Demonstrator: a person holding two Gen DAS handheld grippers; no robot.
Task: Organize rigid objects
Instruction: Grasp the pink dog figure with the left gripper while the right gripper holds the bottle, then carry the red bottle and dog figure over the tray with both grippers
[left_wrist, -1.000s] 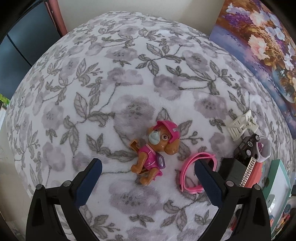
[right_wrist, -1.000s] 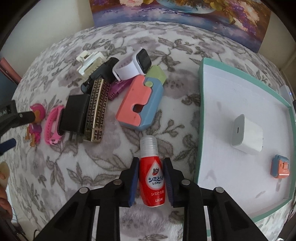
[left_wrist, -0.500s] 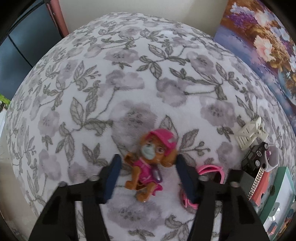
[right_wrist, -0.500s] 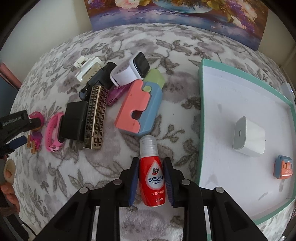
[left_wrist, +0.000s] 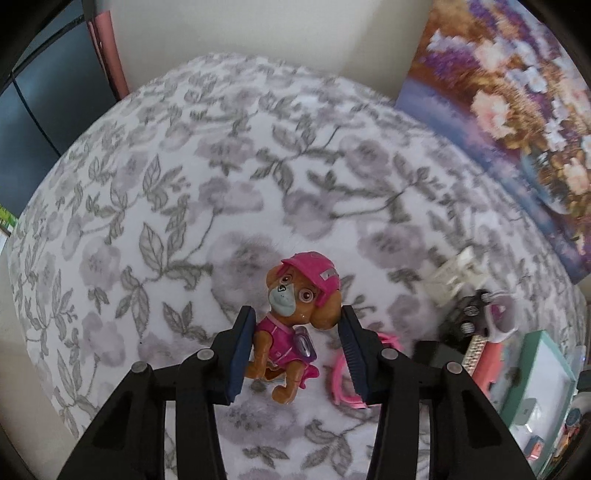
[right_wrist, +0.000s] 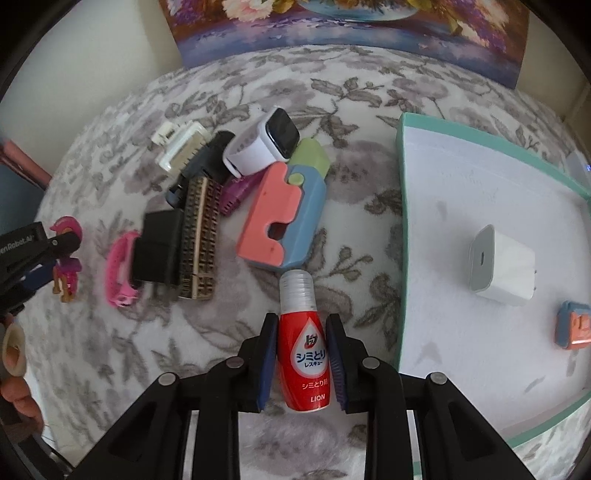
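Both grippers are holding one piece each, so the step in hand looks like the lift-and-carry toward the tray (right_wrist: 402, 155), the big teal-rimmed white box lying at the right of the floral cloth (right_wrist: 332, 96). Inside it, a white charger cube (right_wrist: 506, 269) is sitting near the middle and a small blue-and-orange piece (right_wrist: 574, 325) is lying nearer the right edge, so room is remaining for more.

On the cloth left of the tray, the unsorted pile is waiting: a coral-and-blue block (right_wrist: 284, 221), a white smartwatch (right_wrist: 264, 147) leaning on it at the far side, a gold-patterned bar (right_wrist: 199, 236), a black adapter (right_wrist: 159, 254) touching that bar, a white clip (right_wrist: 181, 147) farthest away, and a pink band (right_wrist: 120, 269) at the pile's left edge.

The right gripper (right_wrist: 301, 354) is clamping a red stain-remover bottle (right_wrist: 303, 347), cap pointing away, just left of the tray's near corner. Its next move probably calls for a short swing right over the rim.

The left gripper (left_wrist: 295, 350) has just been closing, and its pads are now pressing the sides of a dog figurine (left_wrist: 291, 325) in a pink cap. The toy appears just lifted off the cloth, far left of the pile. Carrying it to the tray means clearing the pink band just beside it, the whole pile, and the right gripper with its bottle.
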